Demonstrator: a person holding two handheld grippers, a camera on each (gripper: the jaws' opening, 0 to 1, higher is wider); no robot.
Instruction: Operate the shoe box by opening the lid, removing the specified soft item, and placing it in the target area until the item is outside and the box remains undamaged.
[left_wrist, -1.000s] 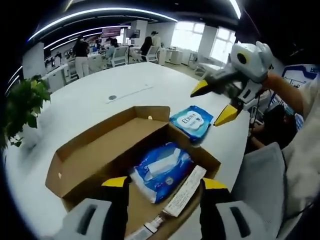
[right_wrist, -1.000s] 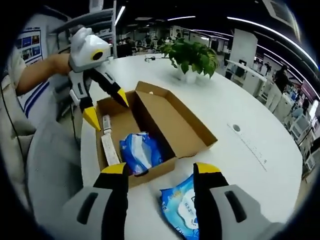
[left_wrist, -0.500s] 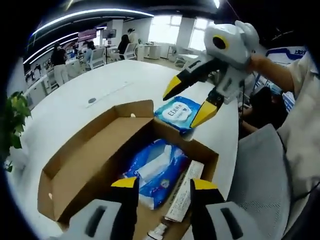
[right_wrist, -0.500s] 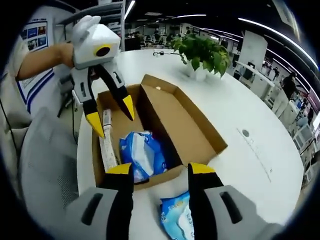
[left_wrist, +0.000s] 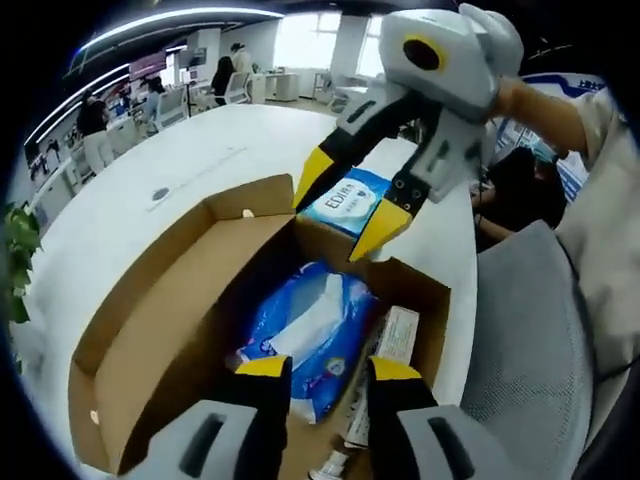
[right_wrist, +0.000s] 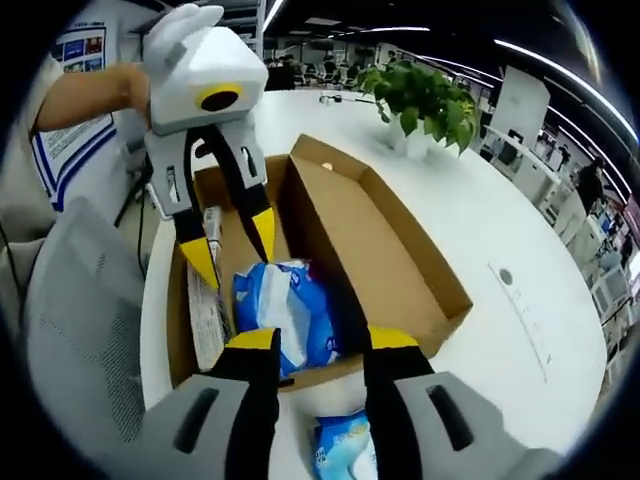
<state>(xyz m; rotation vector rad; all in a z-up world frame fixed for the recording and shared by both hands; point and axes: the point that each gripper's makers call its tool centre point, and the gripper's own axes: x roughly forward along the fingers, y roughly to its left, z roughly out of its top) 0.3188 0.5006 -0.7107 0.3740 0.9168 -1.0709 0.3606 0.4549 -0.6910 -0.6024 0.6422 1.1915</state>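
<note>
While both grippers (left_wrist: 318, 370) (right_wrist: 320, 340) gape over the open box (right_wrist: 400, 250) — blue pack (left_wrist: 310, 335) lies free inside.

open cardboard box (right_wrist: 400, 250), blue wipes pack (right_wrist: 285, 310) inside, left gripper (right_wrist: 232, 245) above

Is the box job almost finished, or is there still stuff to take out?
Partly done. The shoe box is open, and one blue wipes pack lies outside on the table. Both the left gripper and right gripper hang open over a second blue pack inside. Grabbing and lifting it out remains.
</note>
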